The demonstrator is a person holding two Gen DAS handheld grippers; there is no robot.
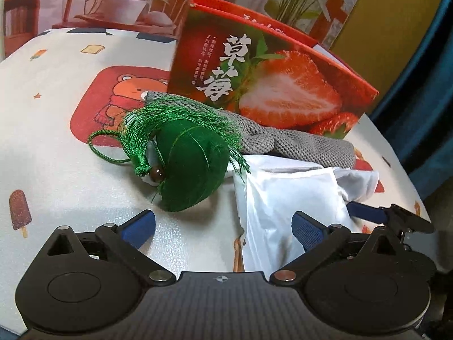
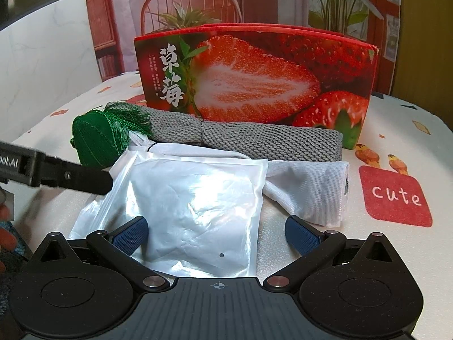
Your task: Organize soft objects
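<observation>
Both claws, left [image 1: 223, 228] and right [image 2: 216, 232], gape around white pouch [image 2: 198, 204], perhaps touching

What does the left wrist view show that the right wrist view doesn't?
Only the left view: the green sachet's cord loop and brown bead, plus a bear print on the tablecloth. Only the right view: the red "cute" patch and the white mesh cloth's full spread. Both show the strawberry box, grey knit cloth, white plastic packet and open fingers.
</observation>
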